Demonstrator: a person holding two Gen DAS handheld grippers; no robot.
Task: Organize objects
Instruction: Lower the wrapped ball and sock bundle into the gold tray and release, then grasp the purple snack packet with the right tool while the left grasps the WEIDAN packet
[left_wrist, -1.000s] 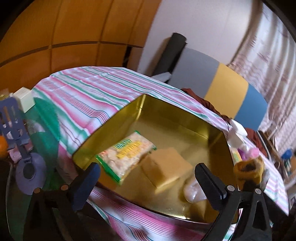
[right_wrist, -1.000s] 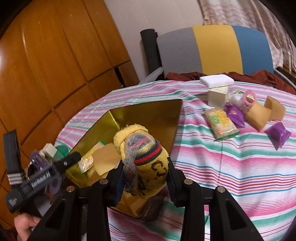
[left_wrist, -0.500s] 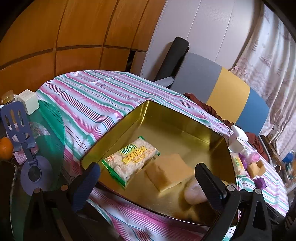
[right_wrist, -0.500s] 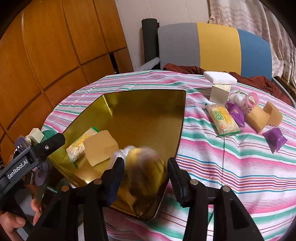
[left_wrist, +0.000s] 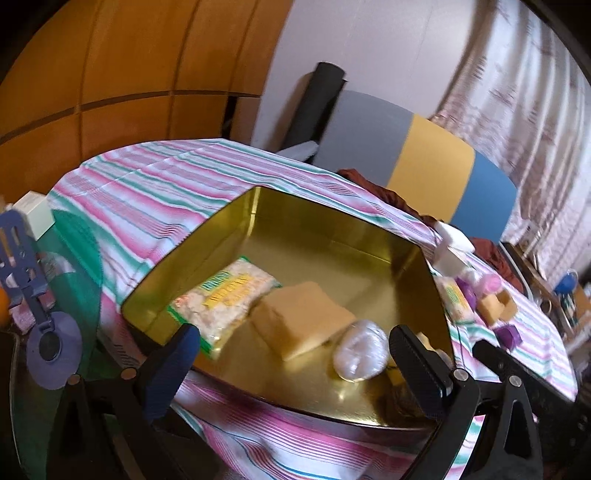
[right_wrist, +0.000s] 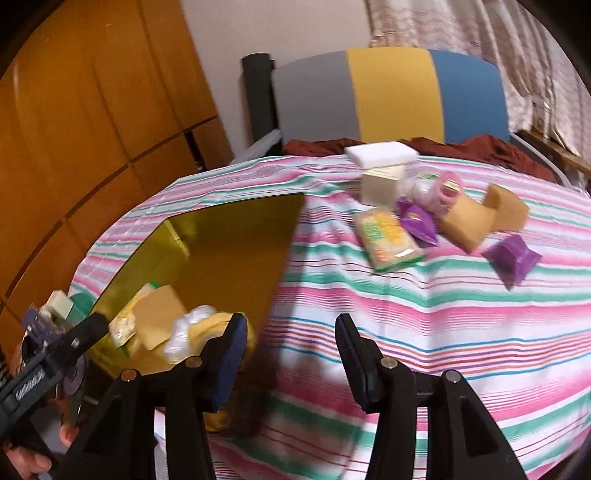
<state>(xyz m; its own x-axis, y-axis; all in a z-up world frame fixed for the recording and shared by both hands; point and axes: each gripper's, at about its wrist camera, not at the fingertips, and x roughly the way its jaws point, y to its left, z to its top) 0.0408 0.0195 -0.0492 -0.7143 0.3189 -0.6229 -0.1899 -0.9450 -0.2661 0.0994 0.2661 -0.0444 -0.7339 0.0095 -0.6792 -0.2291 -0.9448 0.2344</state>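
Note:
An open gold tin (left_wrist: 317, 254) stands on the striped tablecloth. It holds a snack packet (left_wrist: 221, 299), a yellow sponge (left_wrist: 303, 317) and a white wrapped ball (left_wrist: 358, 350). A yellow knit item (right_wrist: 216, 321) lies at the tin's near corner, partly hidden behind a finger. My left gripper (left_wrist: 291, 343) hangs open at the tin's near rim, gripping nothing. Beside the tin (right_wrist: 229, 240), my right gripper (right_wrist: 290, 328) is open over bare cloth, with nothing between its fingers.
Loose items lie at the table's far right: a snack packet (right_wrist: 388, 236), purple packets (right_wrist: 511, 258), sponges (right_wrist: 465, 221), a white box (right_wrist: 380, 184) and a pink roll (right_wrist: 448, 188). A grey, yellow and blue chair (right_wrist: 388, 92) stands behind. A purple stand (left_wrist: 37, 295) sits on the glass side table.
My right gripper opened and let the yellow knit item drop into the tin, then swung right over the cloth. The left gripper shifted slightly.

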